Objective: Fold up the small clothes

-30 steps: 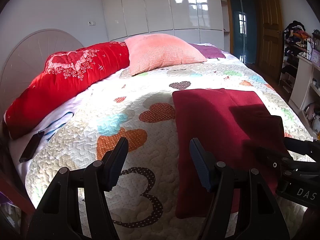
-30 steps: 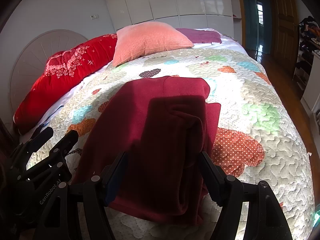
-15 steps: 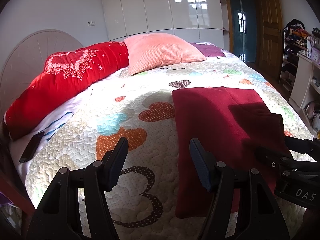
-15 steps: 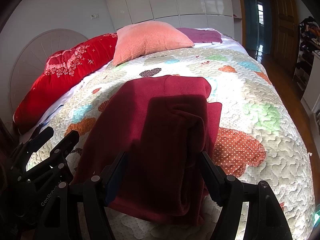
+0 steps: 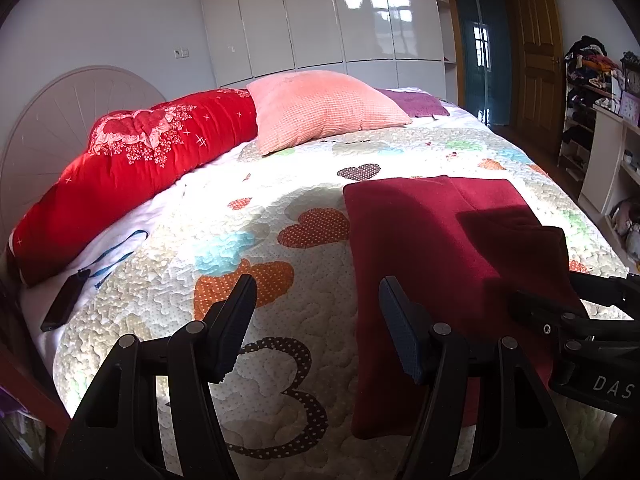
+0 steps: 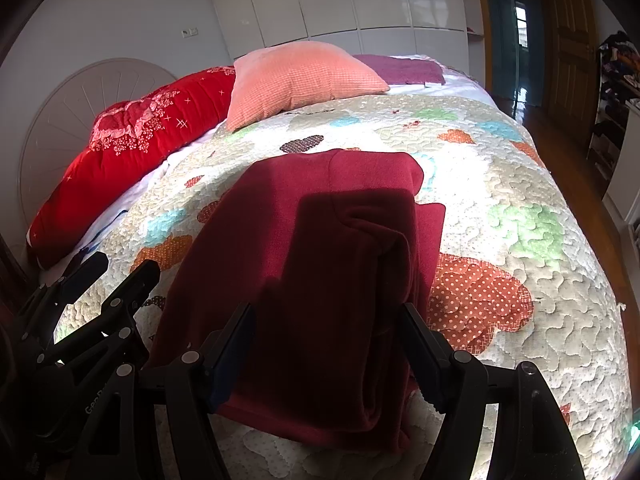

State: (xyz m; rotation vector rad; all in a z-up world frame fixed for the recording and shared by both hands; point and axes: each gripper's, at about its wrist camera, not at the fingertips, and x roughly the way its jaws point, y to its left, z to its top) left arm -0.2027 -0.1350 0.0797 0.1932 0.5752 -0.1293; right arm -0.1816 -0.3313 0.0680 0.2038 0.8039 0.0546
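1. A dark red cloth (image 6: 320, 280) lay on the quilt (image 6: 520, 184) of a bed, near the front edge. It looked partly folded, with one side turned over the middle in a thick, bumpy roll.
2. The left gripper (image 5: 316, 328) was wide open and held nothing. It hung over the quilt just left of the cloth (image 5: 420, 272), and its right finger (image 5: 400, 336) was over the cloth's left edge.
3. The right gripper (image 6: 326, 356) was wide open too, with nothing in it. Its two fingers sat on each side of the cloth's near end, but I could not tell if they touched it.
4. I think the next job was to grab the near end and fold the cloth over again.
5. The folded side was lumpy. If a gripper pinched only the top layer, the layers under it could stay behind and the fold could come apart.
6. The quilt was soft and puffy. A finger pushed down too low could catch the quilt with the cloth and drag it along.
7. The two grippers were close together. If both went for the same end, they could bump.
8. The pink pillow (image 5: 320, 108) and red bolster (image 5: 132, 172) were well apart from the cloth, so they should not get in the way.
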